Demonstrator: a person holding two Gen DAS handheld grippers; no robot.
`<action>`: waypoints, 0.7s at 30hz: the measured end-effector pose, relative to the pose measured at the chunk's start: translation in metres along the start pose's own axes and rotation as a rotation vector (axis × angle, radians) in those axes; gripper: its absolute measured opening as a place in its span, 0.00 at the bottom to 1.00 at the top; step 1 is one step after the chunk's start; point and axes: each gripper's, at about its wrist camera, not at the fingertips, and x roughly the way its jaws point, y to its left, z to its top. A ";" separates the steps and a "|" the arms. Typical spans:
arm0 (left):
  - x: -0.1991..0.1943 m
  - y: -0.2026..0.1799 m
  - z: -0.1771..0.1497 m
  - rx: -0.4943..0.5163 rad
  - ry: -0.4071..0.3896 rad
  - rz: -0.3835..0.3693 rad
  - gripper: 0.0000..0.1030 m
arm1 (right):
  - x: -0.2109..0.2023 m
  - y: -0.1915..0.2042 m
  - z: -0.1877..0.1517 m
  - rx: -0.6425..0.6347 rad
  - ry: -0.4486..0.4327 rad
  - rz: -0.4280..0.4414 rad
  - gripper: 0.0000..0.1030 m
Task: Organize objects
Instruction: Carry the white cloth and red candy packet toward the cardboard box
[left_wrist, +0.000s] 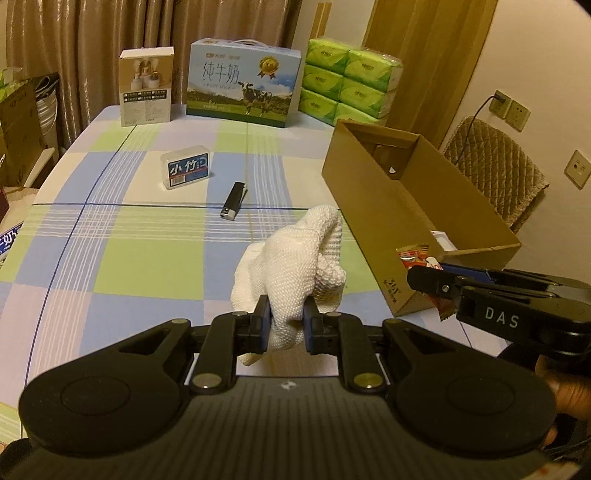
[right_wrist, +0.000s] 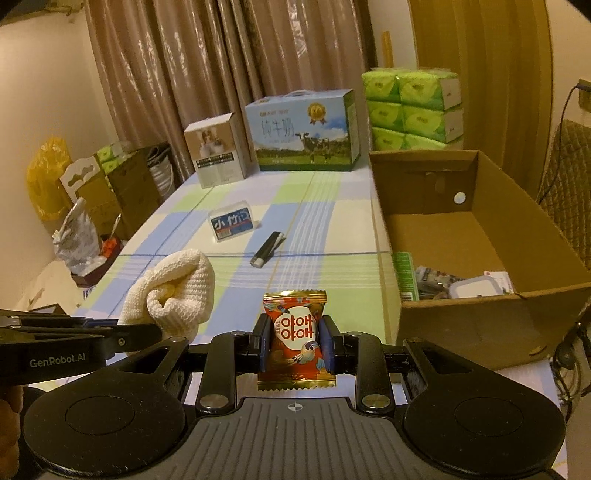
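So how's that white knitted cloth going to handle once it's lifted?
Likely floppy: the white knitted cloth bunches and droops around the left claw. Probably light and unbreakable. Its textured weave should resist slipping.

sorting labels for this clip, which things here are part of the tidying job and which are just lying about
Part of the job:
- white cloth, in the left gripper
- red snack packet, in the right gripper
- cardboard box
- lighter and small plastic box, loose on the table

Just lying about:
- milk carton
- green tissue packs
- beige product box
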 end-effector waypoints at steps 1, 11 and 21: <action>-0.001 -0.001 0.000 0.002 -0.002 0.000 0.13 | -0.003 0.000 -0.001 0.002 -0.003 0.000 0.24; -0.014 -0.005 -0.005 0.002 -0.016 0.004 0.13 | -0.016 0.001 -0.004 0.002 -0.013 0.007 0.24; -0.018 -0.009 -0.005 0.006 -0.022 -0.004 0.13 | -0.022 -0.002 -0.005 0.005 -0.021 0.001 0.24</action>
